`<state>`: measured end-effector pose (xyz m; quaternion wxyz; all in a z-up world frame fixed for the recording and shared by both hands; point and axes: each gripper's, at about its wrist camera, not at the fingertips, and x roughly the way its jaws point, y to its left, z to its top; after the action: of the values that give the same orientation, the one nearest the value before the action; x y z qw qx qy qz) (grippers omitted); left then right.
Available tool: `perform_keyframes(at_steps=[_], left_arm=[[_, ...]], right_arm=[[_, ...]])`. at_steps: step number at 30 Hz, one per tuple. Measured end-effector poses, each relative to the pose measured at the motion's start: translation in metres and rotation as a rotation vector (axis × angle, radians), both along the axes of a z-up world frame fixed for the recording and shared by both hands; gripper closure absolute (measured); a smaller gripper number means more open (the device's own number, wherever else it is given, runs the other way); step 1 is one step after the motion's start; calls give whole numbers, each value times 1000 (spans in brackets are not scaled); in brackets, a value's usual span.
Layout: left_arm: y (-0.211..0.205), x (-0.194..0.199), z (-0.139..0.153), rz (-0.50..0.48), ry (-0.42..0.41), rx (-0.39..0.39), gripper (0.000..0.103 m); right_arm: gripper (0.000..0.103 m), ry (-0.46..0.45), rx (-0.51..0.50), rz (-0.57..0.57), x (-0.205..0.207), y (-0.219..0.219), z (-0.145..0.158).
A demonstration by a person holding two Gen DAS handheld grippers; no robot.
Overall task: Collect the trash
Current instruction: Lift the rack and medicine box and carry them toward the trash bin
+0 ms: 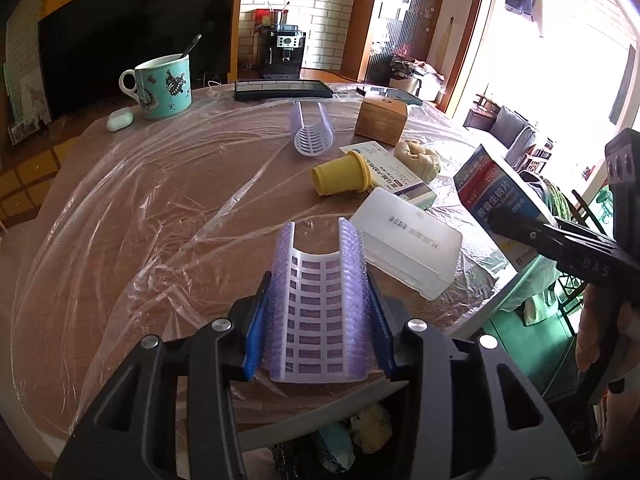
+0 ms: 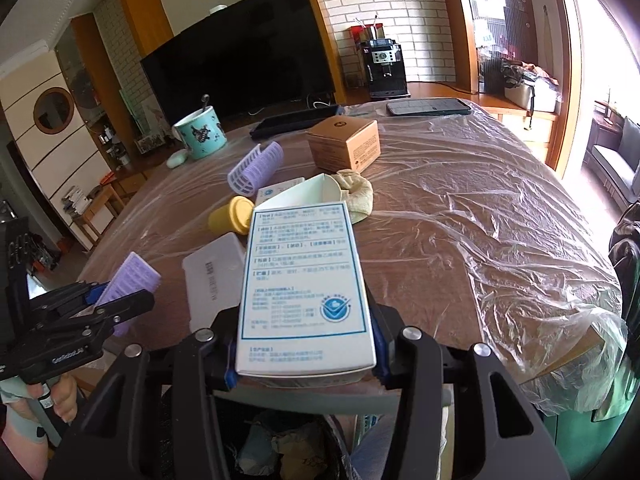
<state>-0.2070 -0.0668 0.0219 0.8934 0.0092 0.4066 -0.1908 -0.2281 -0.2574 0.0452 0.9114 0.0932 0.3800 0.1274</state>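
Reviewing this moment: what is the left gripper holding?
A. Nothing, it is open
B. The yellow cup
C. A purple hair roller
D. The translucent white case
C: in the left wrist view the left gripper is shut on the purple hair roller, its blue pads pressing both sides.

Purple hair roller (image 1: 320,312), split open lengthwise, clamped in left gripper (image 1: 318,320) above table (image 1: 140,240) edge. White-blue medicine box (image 2: 304,292), flap open, clamped in right gripper (image 2: 306,344), above table edge.
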Motion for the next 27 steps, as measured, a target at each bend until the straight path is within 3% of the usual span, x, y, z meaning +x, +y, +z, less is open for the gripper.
perform_keyframes(at_steps=[12, 27], left_arm=[[7, -16, 10, 17, 9, -52, 59], [-1, -49, 21, -24, -3, -51, 59]], right_arm=[[56, -15, 26, 119, -36, 17, 14], [56, -1, 37, 203, -68, 33, 17]])
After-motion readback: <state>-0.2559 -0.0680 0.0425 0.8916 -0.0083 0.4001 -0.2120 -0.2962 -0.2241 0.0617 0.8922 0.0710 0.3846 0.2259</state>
